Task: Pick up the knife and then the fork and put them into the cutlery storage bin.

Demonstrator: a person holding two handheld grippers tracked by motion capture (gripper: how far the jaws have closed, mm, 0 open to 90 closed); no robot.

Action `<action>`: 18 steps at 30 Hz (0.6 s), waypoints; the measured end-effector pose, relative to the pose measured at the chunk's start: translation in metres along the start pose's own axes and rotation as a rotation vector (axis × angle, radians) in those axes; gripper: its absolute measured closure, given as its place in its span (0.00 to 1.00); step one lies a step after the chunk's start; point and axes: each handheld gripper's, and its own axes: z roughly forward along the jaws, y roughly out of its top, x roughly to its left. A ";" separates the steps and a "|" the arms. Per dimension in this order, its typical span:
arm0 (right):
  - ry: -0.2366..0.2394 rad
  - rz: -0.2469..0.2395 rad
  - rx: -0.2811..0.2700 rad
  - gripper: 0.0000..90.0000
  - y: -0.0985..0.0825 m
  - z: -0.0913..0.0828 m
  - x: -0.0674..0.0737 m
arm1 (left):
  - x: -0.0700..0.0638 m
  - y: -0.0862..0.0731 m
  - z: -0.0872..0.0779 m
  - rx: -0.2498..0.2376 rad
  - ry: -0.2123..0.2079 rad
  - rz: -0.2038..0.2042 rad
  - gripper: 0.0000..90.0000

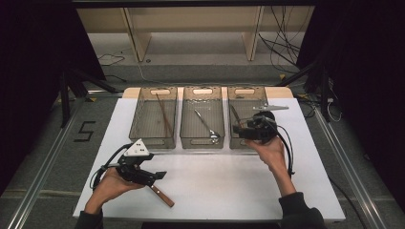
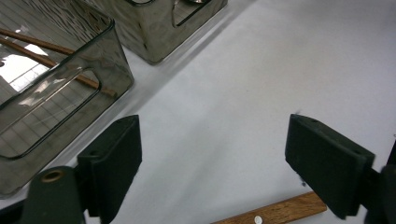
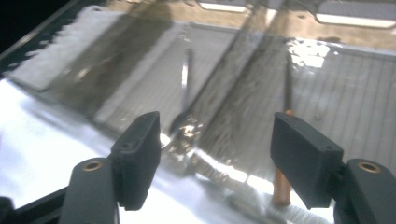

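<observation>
White table (image 1: 210,181) under the high view, grey floor around it, shelving behind. Three clear bins stand in a row at the far side. I note chopsticks (image 1: 164,114) in the left bin (image 1: 154,119), a spoon (image 1: 206,125) in the middle bin (image 1: 202,119), and a wood-handled knife (image 1: 235,115) in the right bin (image 1: 244,102). My left gripper (image 1: 160,175) sits low on the table's near left, jaws pointing right, over a second knife (image 1: 161,195) that lies on the table with its wooden handle towards the near edge. My right gripper (image 1: 237,130) is over the near end of the right bin, held in the right hand (image 1: 270,150).

Left gripper view: jaws stand wide apart with nothing between them but bare table. The knife's handle (image 2: 280,212) lies just under and near the right-hand jaw; I cannot tell whether it touches. The left bin (image 2: 60,112) with its chopsticks (image 2: 46,60) is close on the left of this view.

Right gripper view, blurred: jaws are well open and hold nothing. Between and beyond them I see the spoon (image 3: 186,88) in the middle bin and, by the right-hand jaw, the knife (image 3: 285,140) lying in the right bin, handle nearest. The pads are clear of it.
</observation>
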 end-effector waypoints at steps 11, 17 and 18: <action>0.084 -0.074 -0.098 0.33 -0.056 -0.043 0.017 | -0.012 -0.018 -0.004 0.017 -0.053 0.042 0.68; 0.087 -0.095 -0.094 0.33 -0.072 -0.053 0.022 | -0.018 -0.025 -0.007 0.057 -0.081 0.065 0.92; 0.090 -0.100 -0.095 0.33 -0.074 -0.053 0.023 | -0.020 -0.026 -0.006 0.072 -0.086 0.078 0.94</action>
